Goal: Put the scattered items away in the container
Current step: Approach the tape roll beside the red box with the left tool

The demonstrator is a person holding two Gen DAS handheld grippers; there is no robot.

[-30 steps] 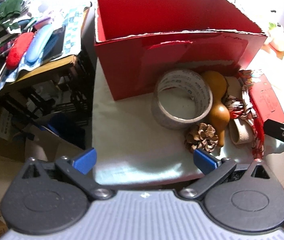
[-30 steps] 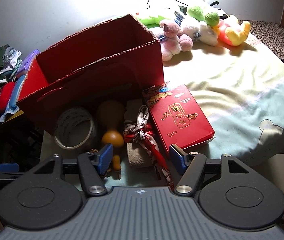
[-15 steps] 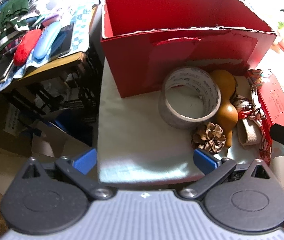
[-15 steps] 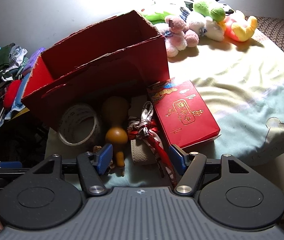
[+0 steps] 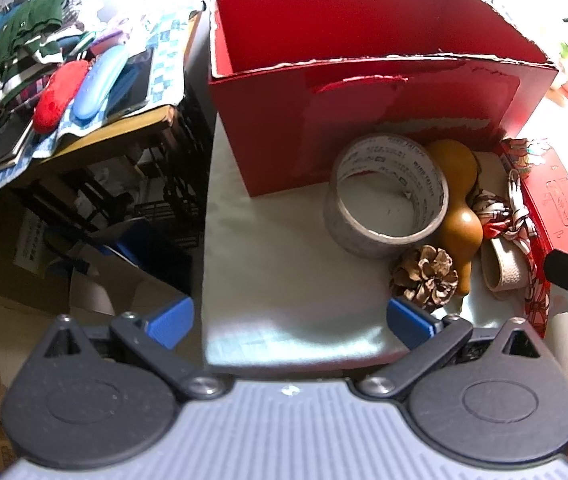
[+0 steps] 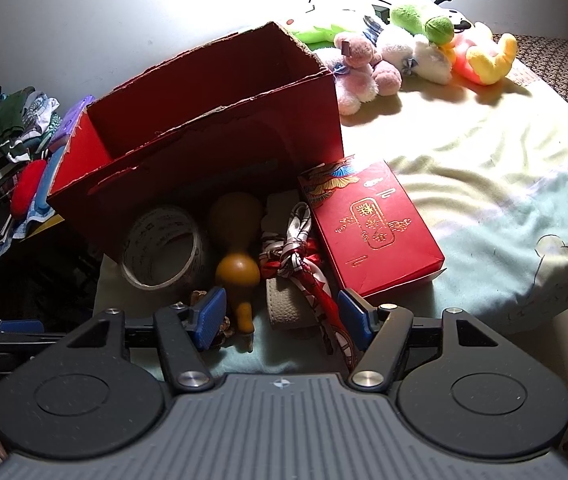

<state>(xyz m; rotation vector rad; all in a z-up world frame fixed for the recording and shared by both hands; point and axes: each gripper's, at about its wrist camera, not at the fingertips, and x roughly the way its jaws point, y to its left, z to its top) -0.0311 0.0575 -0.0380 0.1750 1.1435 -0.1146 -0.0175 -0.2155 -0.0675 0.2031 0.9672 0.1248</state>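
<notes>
An open red cardboard box [image 5: 364, 92] stands on the bed; it also shows in the right wrist view [image 6: 203, 140]. In front of it lie a tape roll [image 5: 384, 196] [image 6: 163, 248], a brown gourd [image 5: 458, 216] [image 6: 235, 248], a pine cone [image 5: 426, 276], a red patterned scarf [image 6: 304, 264], a beige band roll [image 5: 502, 272] and a flat red gift box [image 6: 372, 224] [image 5: 556, 208]. My left gripper [image 5: 290, 318] is open and empty, short of the bed edge. My right gripper [image 6: 281, 314] is open and empty, just before the gourd and scarf.
A side table [image 5: 75, 80] heaped with clothes and cases stands left of the bed. Several plush toys [image 6: 404, 52] lie behind the red box. The bed sheet [image 6: 504, 184] stretches to the right. Boxes and clutter [image 5: 43, 240] sit on the floor at the left.
Both grippers have drawn back and risen a little, so the box and items sit further ahead in view. Both stay open and empty.
</notes>
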